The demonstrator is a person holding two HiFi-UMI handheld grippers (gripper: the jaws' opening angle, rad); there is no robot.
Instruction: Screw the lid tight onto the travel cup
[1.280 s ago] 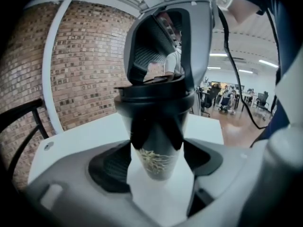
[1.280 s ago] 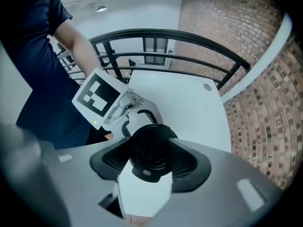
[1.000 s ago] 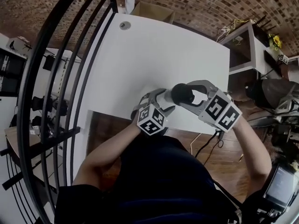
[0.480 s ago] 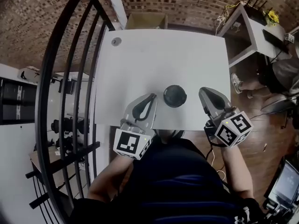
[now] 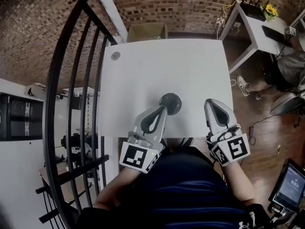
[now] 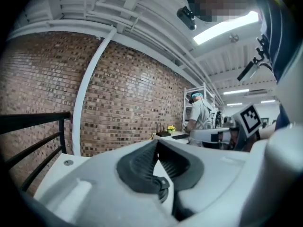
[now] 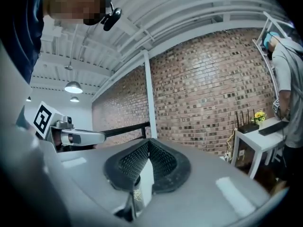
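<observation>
The cup (image 5: 170,104) stands upright on the white table (image 5: 157,61), near its front edge. From the head view only its dark lid (image 5: 171,100) shows, sitting on top. Whether the thread is fully home cannot be told.

The left gripper (image 5: 162,110) lies just left of the cup and in front of it, its tip close against the cup's side in the head view. Whether it touches cannot be told. Its own view shows the ribbed pads (image 6: 142,162) pressed together with nothing between them, and it looks over the table at the brick wall, not at the cup. The right gripper (image 5: 211,104) is well to the right of the cup, apart from it. Its jaws are also together and empty.

Neither tool holds anything, so the cup seems to have been let go: either the tightening is over or a fresh grip is due.

If another turn is wanted, both jaws must first be spread. The left should take the cup's body low down and hold it still. The right should come down square over the lid and grip across its full width. The twist should then be level, so the lid does not cock on its thread or the cup tip towards the table's edge.
</observation>
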